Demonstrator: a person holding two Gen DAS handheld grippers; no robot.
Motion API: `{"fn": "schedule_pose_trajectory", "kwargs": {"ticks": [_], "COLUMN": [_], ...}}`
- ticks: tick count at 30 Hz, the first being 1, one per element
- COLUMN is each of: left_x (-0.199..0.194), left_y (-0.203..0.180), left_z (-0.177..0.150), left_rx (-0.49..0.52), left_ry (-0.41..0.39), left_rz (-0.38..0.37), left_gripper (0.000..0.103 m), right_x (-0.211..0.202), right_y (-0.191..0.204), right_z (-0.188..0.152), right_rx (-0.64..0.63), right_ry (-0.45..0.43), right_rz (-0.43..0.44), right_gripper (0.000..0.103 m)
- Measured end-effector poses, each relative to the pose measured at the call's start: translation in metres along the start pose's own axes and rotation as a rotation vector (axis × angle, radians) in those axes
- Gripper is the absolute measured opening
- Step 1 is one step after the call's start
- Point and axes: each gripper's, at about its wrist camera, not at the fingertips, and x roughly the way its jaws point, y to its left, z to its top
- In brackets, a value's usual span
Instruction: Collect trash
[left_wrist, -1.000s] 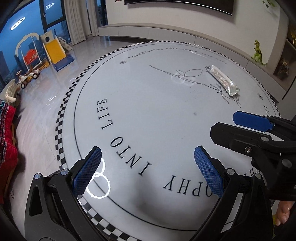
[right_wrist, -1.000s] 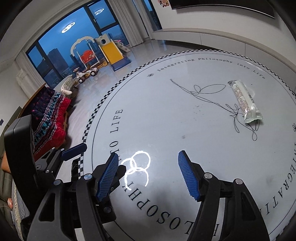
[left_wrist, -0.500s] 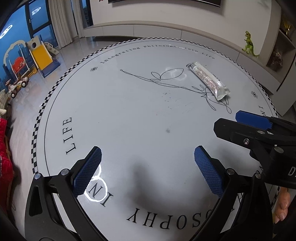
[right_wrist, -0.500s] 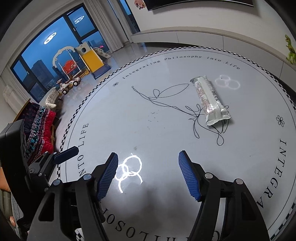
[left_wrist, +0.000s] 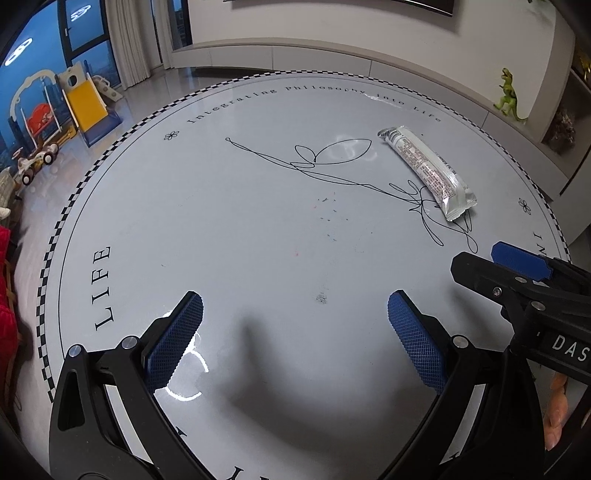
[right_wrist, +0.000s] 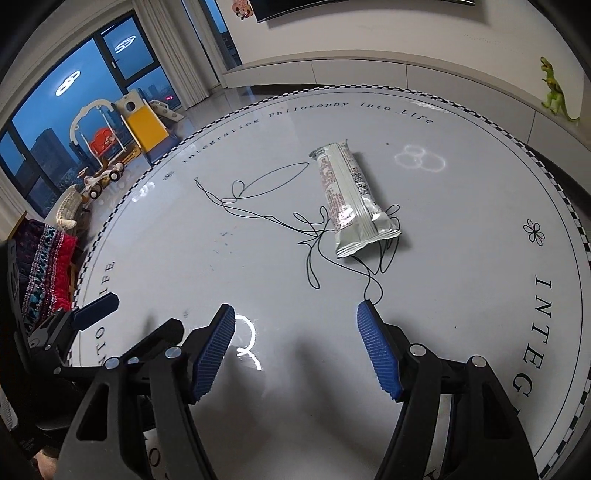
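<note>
Snack wrapper (right_wrist: 351, 199) lies flat on the round white counter (right_wrist: 461, 280), toward its far right part, on top of the black line drawing printed there; it sits well ahead of both grippers and touches neither. The right gripper (right_wrist: 295, 350) hovers over the near part of the counter with its blue fingers (right_wrist: 378, 354) spread wide and nothing between them, aimed roughly at the wrapper's near crimped end. The left gripper (left_wrist: 295, 343) is likewise wide open and empty, farther to the left, with the wrapper (left_wrist: 428, 171) off to its far right. The likeliest trouble, as I judge it, is that the thin foil lies so flat on the glossy top that the fingers may skate over it or push it along rather than get under an edge; a slide toward the far right edge could send it off the counter. Closing on the crimped end alone might also let the slick film slip free when lifted. The wrapper is a long, silvery-white packet with small dense print and a barcode, shiny and creased, crimped at both ends, looking flattened and probably empty or nearly so.
</note>
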Motion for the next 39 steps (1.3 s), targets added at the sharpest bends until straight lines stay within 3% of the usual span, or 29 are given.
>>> {"fn": "schedule_pose_trajectory", "kwargs": {"ticks": [13, 22, 27, 39], "left_x": [0.015, 0.018, 0.019, 0.019], "left_y": [-0.003, 0.004, 0.005, 0.006], "left_z": [-0.006, -0.012, -0.012, -0.011], "left_rx": [-0.003, -0.060, -0.061, -0.061], "left_ry": [0.017, 0.011, -0.003, -0.004], "left_rz": [0.065, 0.054, 0.057, 0.056], "left_gripper": [0.097, 0.097, 0.097, 0.097], "right_x": [0.018, 0.024, 0.030, 0.034], "right_y": [-0.011, -0.004, 0.004, 0.004], "right_z": [-0.006, -0.015, -0.019, -0.021], "right_rx": [-0.030, -0.092, -0.134, -0.124], "right_ry": [-0.012, -0.028, -0.044, -0.041], "right_rz": [-0.077, -0.146, -0.190, -0.189], "right_gripper": [0.075, 0.077, 0.082, 0.086]}}
